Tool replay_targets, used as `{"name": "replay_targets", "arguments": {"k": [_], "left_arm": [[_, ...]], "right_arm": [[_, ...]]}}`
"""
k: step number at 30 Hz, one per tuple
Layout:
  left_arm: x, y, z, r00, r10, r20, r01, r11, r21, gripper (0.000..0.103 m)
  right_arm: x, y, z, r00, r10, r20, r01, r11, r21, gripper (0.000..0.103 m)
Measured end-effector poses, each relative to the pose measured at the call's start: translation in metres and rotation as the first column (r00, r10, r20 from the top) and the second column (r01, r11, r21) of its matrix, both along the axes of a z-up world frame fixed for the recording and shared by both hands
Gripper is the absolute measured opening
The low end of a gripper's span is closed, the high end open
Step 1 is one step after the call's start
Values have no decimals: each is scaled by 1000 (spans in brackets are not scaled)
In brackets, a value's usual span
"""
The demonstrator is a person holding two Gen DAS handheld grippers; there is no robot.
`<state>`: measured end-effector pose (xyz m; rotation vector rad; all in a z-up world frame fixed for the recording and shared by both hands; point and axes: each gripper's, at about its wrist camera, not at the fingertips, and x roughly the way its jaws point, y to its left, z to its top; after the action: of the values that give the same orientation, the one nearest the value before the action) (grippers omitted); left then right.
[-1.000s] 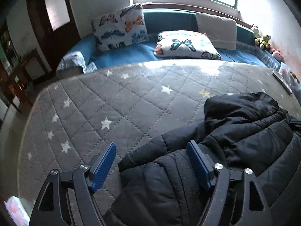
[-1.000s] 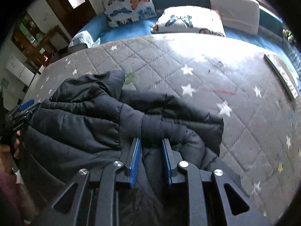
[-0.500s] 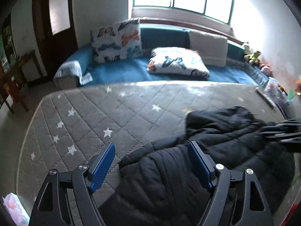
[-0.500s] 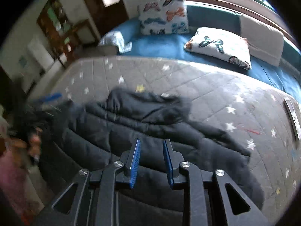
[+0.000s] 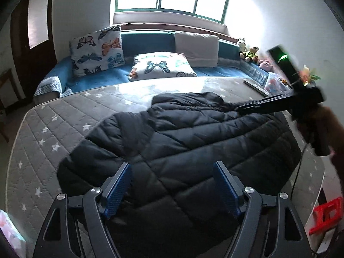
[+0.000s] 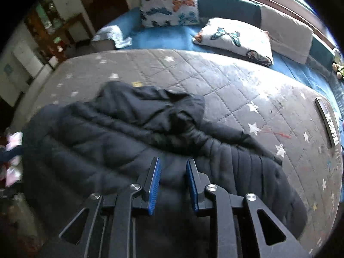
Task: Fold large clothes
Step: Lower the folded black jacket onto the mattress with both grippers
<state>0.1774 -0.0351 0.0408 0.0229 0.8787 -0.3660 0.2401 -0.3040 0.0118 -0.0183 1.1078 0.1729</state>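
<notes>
Left gripper hovered wide open above the black jacket, now pulled flatter across the mattress; right gripper, jaws narrow, seemed to pinch its hem. Folding could start.

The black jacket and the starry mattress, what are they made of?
The black jacket looks like smooth, slightly shiny synthetic cloth with soft filling: stitched puffy bands show it. The starry mattress looks like grey quilted fabric, matte, with diamond stitching and printed stars.
</notes>
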Motion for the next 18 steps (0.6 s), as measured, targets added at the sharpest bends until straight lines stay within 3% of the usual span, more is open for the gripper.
{"name": "replay_targets", "arguments": {"k": [6, 10, 15, 18], "left_arm": [[-6, -18, -11, 1000, -17, -24, 17, 1000, -14, 77], [5, -19, -28, 997, -4, -71, 3, 1000, -22, 77], [15, -26, -44, 994, -4, -111, 3, 1000, -6, 77], [26, -27, -57, 989, 19, -150, -22, 1000, -22, 77]], "right_arm": [[-53, 15, 15, 996, 93, -14, -93, 996, 15, 30], [-59, 6, -15, 995, 68, -77, -72, 996, -56, 36], [-50, -16, -44, 994, 36, -105, -33, 999, 34, 36], [-44, -18, -50, 993, 30, -113, -26, 999, 42, 36]]}}
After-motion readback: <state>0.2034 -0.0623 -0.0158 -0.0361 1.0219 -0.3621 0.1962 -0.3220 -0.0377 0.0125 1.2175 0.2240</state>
